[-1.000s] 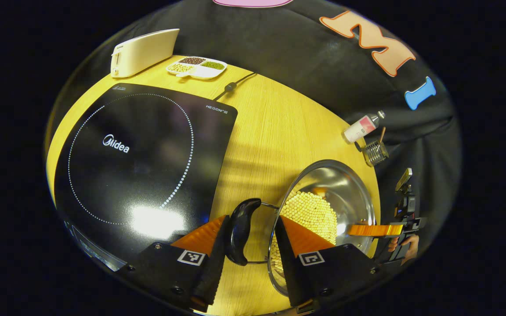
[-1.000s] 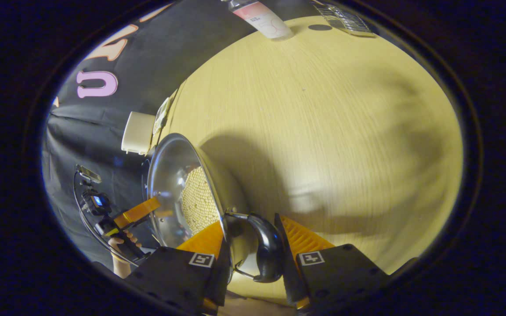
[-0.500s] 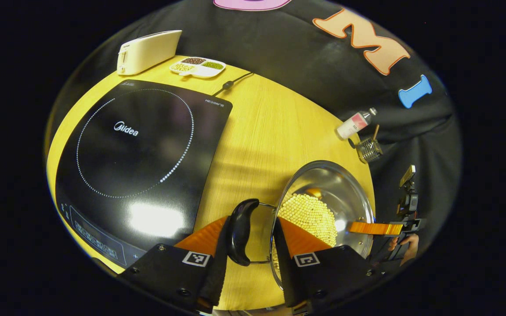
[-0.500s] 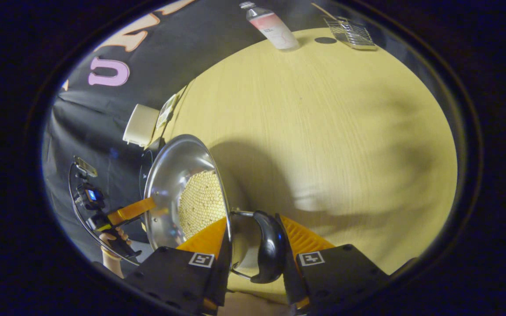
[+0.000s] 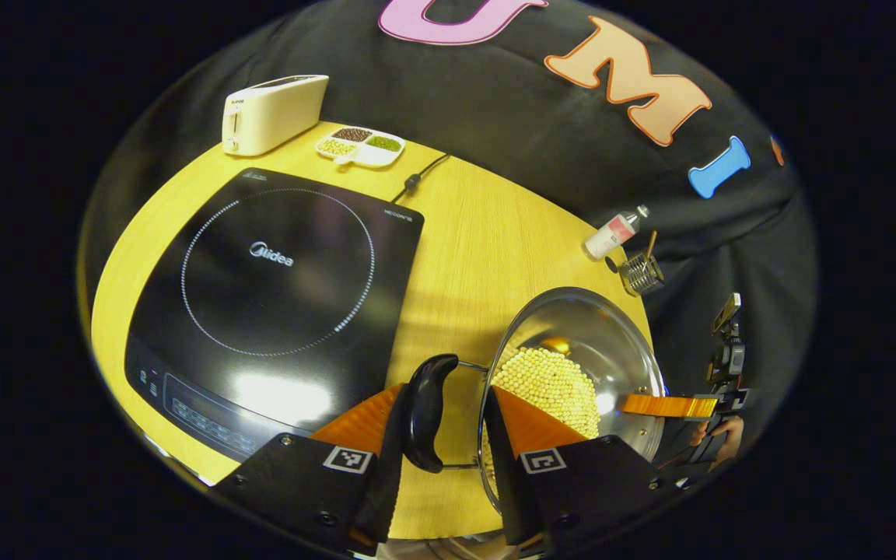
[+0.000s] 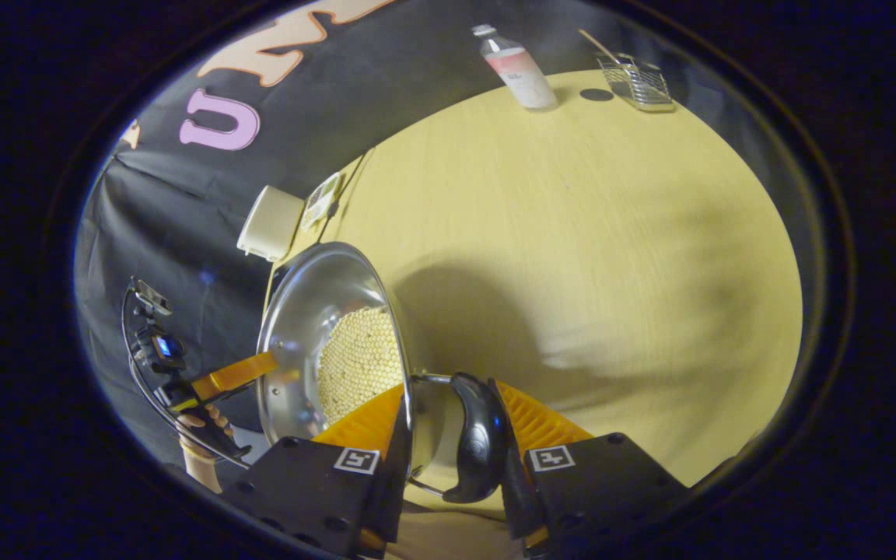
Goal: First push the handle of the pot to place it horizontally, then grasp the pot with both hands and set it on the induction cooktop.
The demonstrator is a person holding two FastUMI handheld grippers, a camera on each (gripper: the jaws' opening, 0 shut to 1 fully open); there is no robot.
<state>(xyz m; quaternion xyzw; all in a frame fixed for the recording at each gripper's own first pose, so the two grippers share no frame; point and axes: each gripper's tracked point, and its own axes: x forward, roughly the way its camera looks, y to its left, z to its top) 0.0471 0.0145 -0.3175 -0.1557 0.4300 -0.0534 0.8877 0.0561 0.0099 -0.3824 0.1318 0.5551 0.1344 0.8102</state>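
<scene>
Black gripper housings are marked with square coded tags and screws; a thin cable, possibly, is looped behind.

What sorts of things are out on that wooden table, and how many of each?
Cooking appliances: 2 (flat black induction cooktop, cream toaster)
Steel pot of pale beans: 1
White divided dish of beans: 1
Plastic bottle: 1
Wire basket: 1
Total: 6

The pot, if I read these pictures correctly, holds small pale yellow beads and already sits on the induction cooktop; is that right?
Not quite: the pot does hold small pale yellow beads, but the left gripper view shows it to the right of the induction cooktop, over bare wooden table, not on the cooktop.
</scene>
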